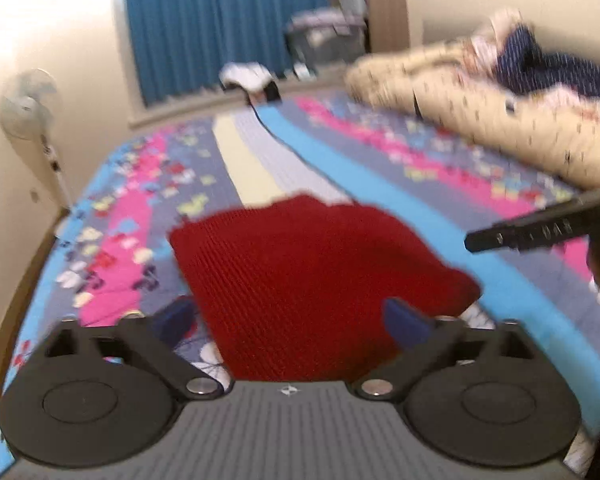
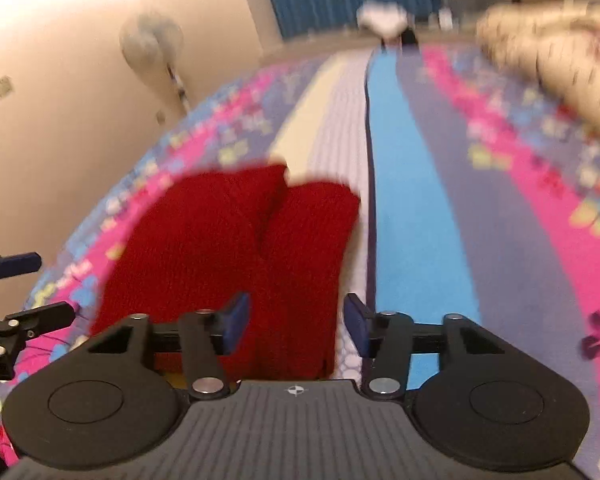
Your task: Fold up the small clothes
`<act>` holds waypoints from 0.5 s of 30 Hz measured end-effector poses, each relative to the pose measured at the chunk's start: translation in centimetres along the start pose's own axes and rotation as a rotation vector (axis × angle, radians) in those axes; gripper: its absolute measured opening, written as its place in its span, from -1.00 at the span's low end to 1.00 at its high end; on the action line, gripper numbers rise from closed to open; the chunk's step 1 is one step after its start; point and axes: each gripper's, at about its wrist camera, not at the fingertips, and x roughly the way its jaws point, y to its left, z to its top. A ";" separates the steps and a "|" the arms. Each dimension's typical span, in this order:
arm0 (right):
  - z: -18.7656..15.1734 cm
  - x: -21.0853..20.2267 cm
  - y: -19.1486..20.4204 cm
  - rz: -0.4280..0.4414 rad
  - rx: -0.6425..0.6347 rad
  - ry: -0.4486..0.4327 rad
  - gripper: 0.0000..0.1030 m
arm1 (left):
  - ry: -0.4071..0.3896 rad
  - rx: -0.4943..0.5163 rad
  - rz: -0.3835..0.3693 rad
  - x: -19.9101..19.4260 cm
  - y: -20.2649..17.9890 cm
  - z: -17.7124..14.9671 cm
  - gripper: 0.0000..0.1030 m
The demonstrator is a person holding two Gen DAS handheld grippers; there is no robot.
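A red knit garment [image 1: 300, 280] lies folded on the patterned bedspread [image 1: 380, 184]. In the right wrist view the red knit garment [image 2: 236, 240] shows two folded lobes side by side. My left gripper [image 1: 292, 320] hovers at its near edge, jaws spread wide, blue pads clear of the cloth. My right gripper [image 2: 296, 326] is open over the garment's right near edge; cloth lies below and between the pads, untouched. The right gripper's black finger [image 1: 540, 228] pokes in from the right. The left gripper [image 2: 20, 288] shows at the left edge, open.
A cream pillow [image 1: 500, 120] with a dark blue cloth [image 1: 540, 60] sits at the bed's far right. A white item [image 1: 248, 76] lies at the far edge. A standing fan [image 1: 28, 108] and blue curtain [image 1: 212, 24] are behind the bed.
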 end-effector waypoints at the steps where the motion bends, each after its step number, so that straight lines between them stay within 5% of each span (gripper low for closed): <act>1: -0.1 -1.6 0.7 -0.003 -0.006 -0.031 0.35 | -0.015 -0.013 0.004 -1.5 -0.4 0.1 0.99; 4: -2.0 -6.0 2.6 -0.037 -0.033 -0.139 0.69 | -0.060 -0.076 0.017 -5.4 -1.8 -0.3 0.99; 11: -6.9 -11.2 4.7 -0.090 -0.077 -0.203 0.73 | -0.060 -0.273 0.104 -10.1 -4.1 -4.0 0.99; 15: -7.7 -11.1 6.1 -0.139 -0.147 -0.203 0.75 | 0.036 -0.260 0.141 -8.4 -5.4 -5.2 0.99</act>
